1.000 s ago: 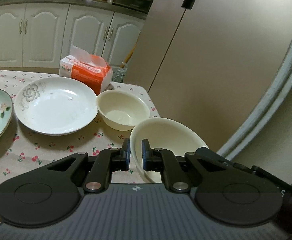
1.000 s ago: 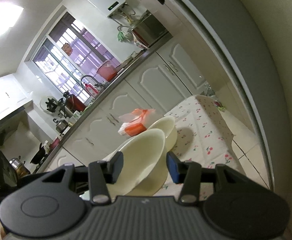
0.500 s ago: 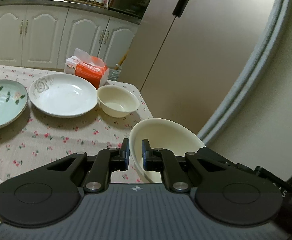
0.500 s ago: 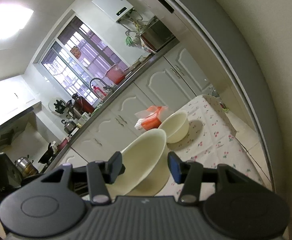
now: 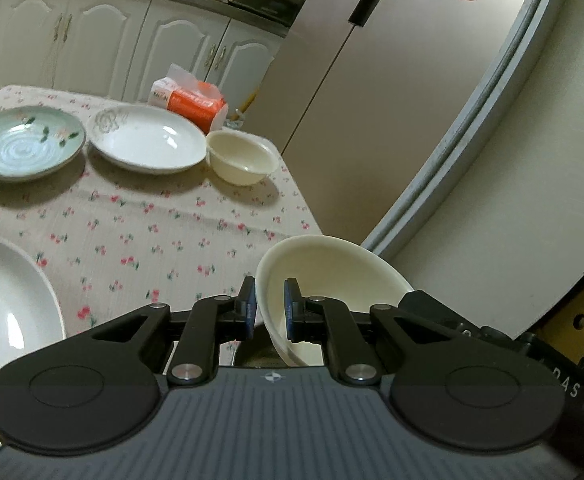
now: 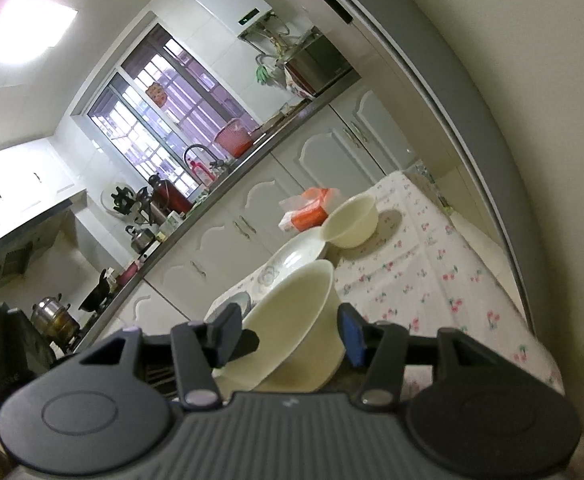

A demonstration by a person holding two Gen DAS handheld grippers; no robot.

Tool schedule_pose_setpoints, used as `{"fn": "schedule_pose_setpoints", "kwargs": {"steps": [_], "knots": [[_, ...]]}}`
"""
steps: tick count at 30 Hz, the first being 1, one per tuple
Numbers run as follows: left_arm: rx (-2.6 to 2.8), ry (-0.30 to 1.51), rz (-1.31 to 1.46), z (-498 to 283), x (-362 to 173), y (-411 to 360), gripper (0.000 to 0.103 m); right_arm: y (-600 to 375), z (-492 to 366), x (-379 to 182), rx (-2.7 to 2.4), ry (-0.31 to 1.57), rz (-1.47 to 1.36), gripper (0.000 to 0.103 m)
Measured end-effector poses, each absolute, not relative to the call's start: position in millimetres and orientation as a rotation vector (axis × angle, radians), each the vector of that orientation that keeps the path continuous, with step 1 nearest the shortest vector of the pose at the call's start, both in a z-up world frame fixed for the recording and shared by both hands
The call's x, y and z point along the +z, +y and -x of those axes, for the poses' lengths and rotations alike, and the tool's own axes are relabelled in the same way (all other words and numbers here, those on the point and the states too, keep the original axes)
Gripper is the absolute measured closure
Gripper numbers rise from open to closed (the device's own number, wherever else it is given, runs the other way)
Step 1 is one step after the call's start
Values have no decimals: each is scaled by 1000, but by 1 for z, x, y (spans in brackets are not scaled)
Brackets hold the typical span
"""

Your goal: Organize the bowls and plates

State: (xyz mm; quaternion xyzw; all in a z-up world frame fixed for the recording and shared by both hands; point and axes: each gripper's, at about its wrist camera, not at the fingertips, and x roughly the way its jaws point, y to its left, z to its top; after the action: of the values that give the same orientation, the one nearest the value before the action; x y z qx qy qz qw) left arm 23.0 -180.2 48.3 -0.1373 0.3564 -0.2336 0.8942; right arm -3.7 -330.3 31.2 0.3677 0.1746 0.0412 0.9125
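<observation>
My left gripper (image 5: 270,308) is shut on the rim of a cream bowl (image 5: 332,276), held tilted in the air off the table's near right corner. The same cream bowl (image 6: 292,320) shows between the open fingers of my right gripper (image 6: 288,336), which holds nothing. A second cream bowl (image 5: 242,158) stands at the far right of the table and also shows in the right wrist view (image 6: 350,220). Beside it lie a white flowered plate (image 5: 146,142) and a green flowered plate (image 5: 26,146). A large white plate (image 5: 8,312) lies at the near left.
The table (image 5: 164,232) has a cherry-print cloth. An orange tissue pack (image 5: 190,100) sits at its far edge behind the plates. A fridge (image 5: 372,92) stands close on the right. White kitchen cabinets (image 5: 92,40) run behind the table.
My left gripper has drawn back from the table with the cream bowl in it, so the plates and second bowl look farther off. The large white plate has come into view at the left.
</observation>
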Motion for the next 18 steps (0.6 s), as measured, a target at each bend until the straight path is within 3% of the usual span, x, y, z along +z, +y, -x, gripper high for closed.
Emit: {"fn": "schedule_pose_setpoints", "kwargs": {"steps": [18], "knots": [[-461,807,283,-17,28,-184,94,-328,19,8,69,408,-791,50]]}}
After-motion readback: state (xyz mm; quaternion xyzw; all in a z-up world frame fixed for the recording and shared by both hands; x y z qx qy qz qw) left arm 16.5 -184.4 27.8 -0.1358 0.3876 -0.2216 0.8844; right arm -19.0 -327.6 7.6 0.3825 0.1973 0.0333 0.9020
